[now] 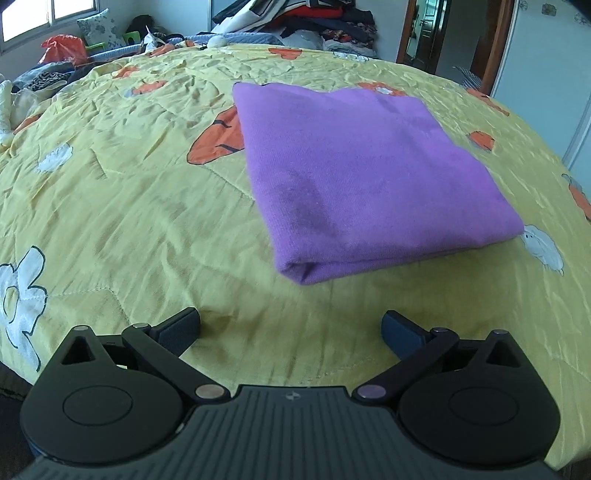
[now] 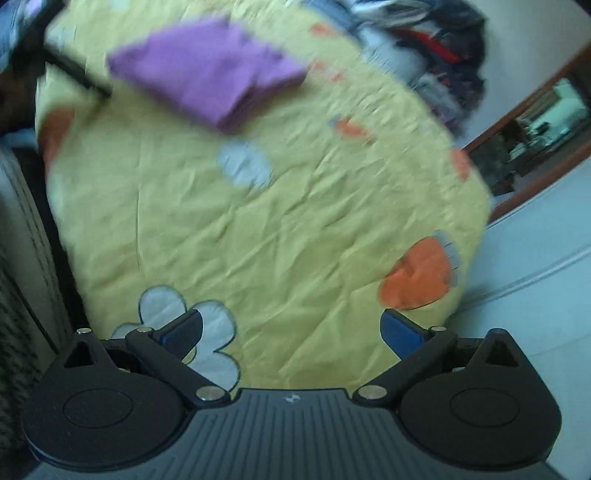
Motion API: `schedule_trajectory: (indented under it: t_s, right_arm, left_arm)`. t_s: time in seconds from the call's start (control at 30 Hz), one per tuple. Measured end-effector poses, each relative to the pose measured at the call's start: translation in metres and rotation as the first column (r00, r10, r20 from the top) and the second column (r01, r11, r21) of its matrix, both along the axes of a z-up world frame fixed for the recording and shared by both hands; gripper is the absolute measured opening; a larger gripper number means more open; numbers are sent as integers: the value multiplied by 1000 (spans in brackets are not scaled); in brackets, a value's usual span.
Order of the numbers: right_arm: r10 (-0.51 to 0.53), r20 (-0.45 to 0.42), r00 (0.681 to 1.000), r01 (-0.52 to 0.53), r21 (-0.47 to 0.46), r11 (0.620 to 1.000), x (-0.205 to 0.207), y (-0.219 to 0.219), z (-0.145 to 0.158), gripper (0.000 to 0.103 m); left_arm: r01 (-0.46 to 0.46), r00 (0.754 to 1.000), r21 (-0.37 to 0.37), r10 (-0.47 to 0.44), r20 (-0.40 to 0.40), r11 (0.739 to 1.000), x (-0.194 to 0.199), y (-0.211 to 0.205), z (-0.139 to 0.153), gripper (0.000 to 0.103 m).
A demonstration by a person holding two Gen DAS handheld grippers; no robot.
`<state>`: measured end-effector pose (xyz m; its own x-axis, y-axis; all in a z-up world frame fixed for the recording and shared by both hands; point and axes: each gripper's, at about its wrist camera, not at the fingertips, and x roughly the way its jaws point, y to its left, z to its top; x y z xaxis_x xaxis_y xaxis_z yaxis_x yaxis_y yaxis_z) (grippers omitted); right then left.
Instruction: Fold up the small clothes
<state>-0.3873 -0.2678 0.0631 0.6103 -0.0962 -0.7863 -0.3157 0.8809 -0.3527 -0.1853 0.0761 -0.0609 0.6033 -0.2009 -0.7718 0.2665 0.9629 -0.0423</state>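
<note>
On the yellow quilt (image 1: pixel 129 206) with orange and white flower patches, the purple garment (image 1: pixel 362 173) lies as a compact rectangle, several layers thick, folded edge facing my left claw (image 1: pixel 291 328). It sits flat, corners roughly squared, nothing of it trailing loose that I can see. My left claw hangs above bare quilt just short of that near fold, jaws spread wide, nothing between them, not touching the cloth. My right claw (image 2: pixel 291 328) is also spread wide and empty, well apart from the garment (image 2: pixel 207 70), which shows near the top of that view; that view is blurred, so small detail there is unreadable. A dark bar (image 2: pixel 77 72) crosses the upper left of the right view, cannot tell what it is. Judgement: folding of this piece looks done, both claws free of it, no further fold obviously needed. A heap of mixed clothes (image 1: pixel 317 22) sits at the far edge of the bed, so what may be left is fetching another small item from there and repeating; whether those are meant for folding I cannot tell. Possibly a small squaring tidy on the purple stack, but it looks acceptable as is.
</note>
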Motion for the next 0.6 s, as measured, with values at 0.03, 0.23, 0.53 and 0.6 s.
schedule_trajectory:
  t_s: [0.03,0.23,0.53,0.6]
  right_arm:
    - [6,50,999,-9,53,999,6,5,4,103]
    - [-67,168,983,20,267,963,89,60,-71,103]
    - [-164,123,979,95,436,895,150,81,-121,103]
    - [-199,121,973,127,440,889,157,83,-127,103]
  left_arm:
    - [-6,1000,2,6,-1,1000,1,0,0,103]
    - [-57,998,-5,57,-5,998,9,-2,1,103]
    - [-124,992,17,124,-6,992,18,-10,0,103]
    - [-134,991,26,134,-5,991,19,-13,0,103]
